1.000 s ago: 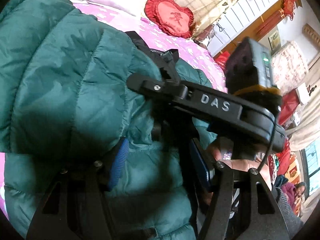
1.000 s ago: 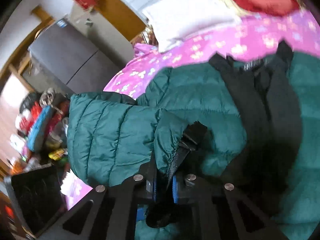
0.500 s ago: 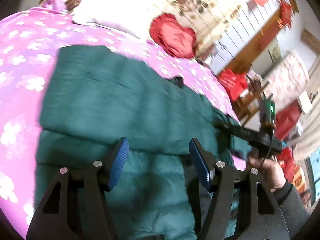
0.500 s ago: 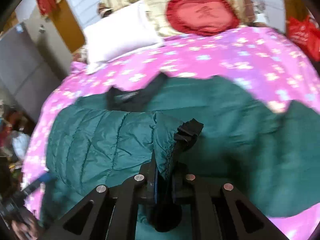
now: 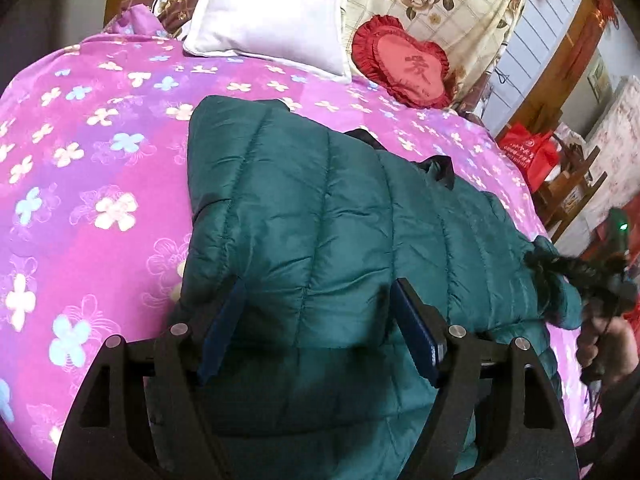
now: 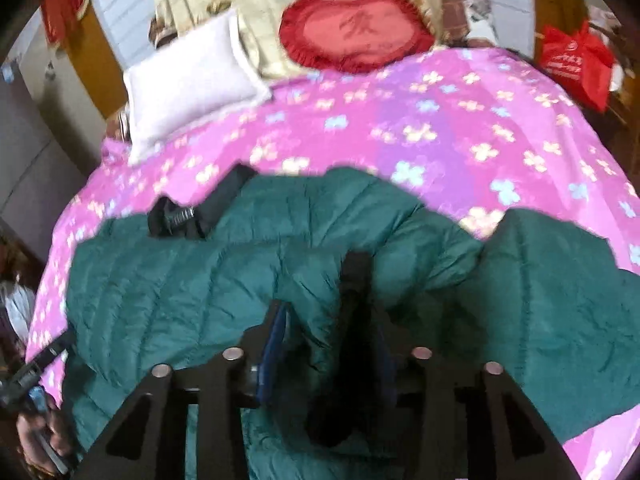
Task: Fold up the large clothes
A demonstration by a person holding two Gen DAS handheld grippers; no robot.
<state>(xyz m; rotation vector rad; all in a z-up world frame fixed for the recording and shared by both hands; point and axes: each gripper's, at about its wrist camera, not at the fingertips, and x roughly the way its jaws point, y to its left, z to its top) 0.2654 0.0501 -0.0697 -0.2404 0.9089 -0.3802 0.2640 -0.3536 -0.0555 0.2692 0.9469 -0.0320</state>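
Left wrist view: the left gripper [image 5: 316, 320] is sitting w/ jaws wide apart, having just been opening further, blue pads [image 5: 416, 332] either side of a fold of the green puffer jacket [image 5: 320, 216] but not pinching it. It looks like it's letting go so the padding can settle flat.

Right wrist view: the right gripper [image 6: 324, 344] has jaws partly apart, also just been opening. The dark cuff [image 6: 354, 280] of the sleeve is lying between the pads, slack, nothing pressing on it as far as I can tell, tho this frame is blurry. My guess is it's dropping the sleeve across the jacket's body, which is why the cuff is ending up on the middle of the garment rather than hanging off the side.

Further out, the jacket is lying spread across the pink flowered bedspread [image 5: 100, 184], near the front edge of the bed, its black collar [image 6: 192, 212] pointing toward the white pillow [image 5: 272, 16] and the red heart cushion [image 5: 404, 64] at the headboard end. The other sleeve is sticking out to the right in the right wrist view, not yet folded in, so prob. that's the next bit to grab. Puffy fabric is springing up, so folds may be creeping open.
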